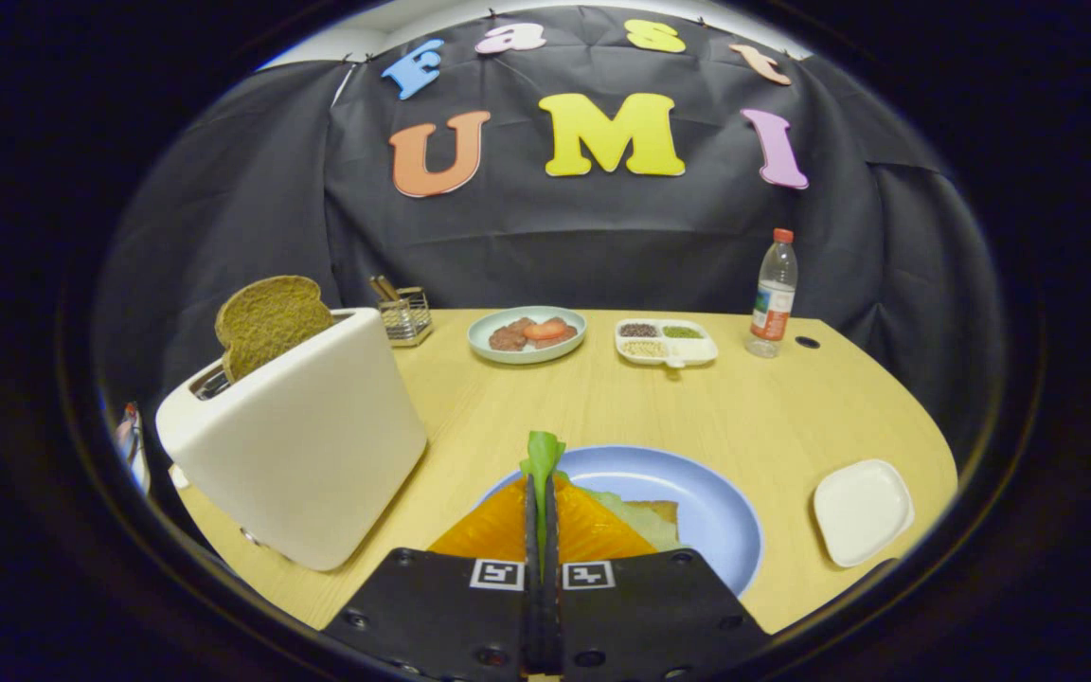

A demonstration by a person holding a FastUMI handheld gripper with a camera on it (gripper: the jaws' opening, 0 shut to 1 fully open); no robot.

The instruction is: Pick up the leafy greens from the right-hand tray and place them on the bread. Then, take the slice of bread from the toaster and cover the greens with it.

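The gripper [543,502] had its two fingers pressed nearly together, pinching the leafy greens [542,453] so that the leaf stood up past the fingertips. It was held above the blue plate [697,502], evidently to lower the greens onto the bread [656,512] lying there under orange and pale green layers. The leaf was bright green, thin and ruffled at its top. The white tray [861,511] sat right of the plate. A brown slice of bread [271,320] stood raised in the white toaster [304,440], ready for later.
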